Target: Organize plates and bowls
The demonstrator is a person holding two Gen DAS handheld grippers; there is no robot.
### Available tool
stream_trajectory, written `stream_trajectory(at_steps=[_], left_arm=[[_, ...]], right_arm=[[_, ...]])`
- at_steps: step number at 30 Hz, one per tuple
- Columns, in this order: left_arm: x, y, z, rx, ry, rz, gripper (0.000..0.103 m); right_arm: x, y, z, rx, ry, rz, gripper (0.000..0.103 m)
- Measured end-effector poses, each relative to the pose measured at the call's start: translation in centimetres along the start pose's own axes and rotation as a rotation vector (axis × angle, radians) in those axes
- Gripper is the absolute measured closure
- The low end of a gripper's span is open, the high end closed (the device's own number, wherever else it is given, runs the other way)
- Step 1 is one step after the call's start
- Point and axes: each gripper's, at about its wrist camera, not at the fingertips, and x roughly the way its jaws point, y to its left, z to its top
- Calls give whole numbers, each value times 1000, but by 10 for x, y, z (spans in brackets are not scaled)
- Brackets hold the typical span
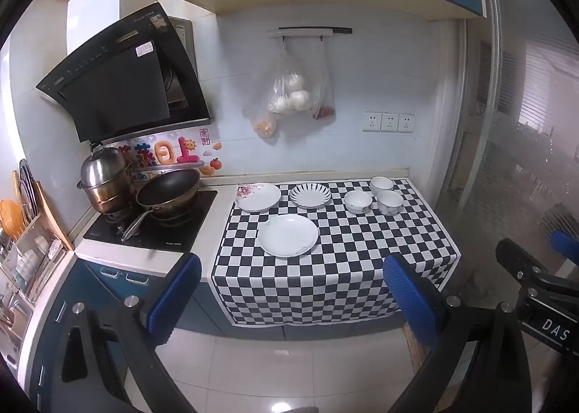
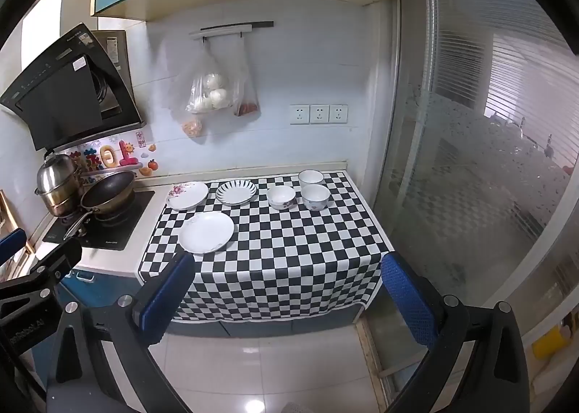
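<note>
two pans (image 1: 159, 196) left of plates (image 1: 287, 240)

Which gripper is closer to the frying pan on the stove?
Left. The left gripper hangs open off the counter's front, on the stove side, nearer the frying pan. The right gripper, also open, is farther over, in front of the checkered cloth.

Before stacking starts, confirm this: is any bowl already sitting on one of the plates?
No: the three bowls stand apart on the checkered cloth, right of the three plates, none on a plate.
</note>
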Motion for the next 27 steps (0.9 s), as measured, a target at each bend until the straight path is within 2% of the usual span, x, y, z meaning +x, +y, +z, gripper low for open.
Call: stream_trajectory(at_steps=[27], left_arm=[[-2, -4, 3, 13, 9, -1, 0]], right_arm=[[1, 0, -4, 0, -4, 20, 0]])
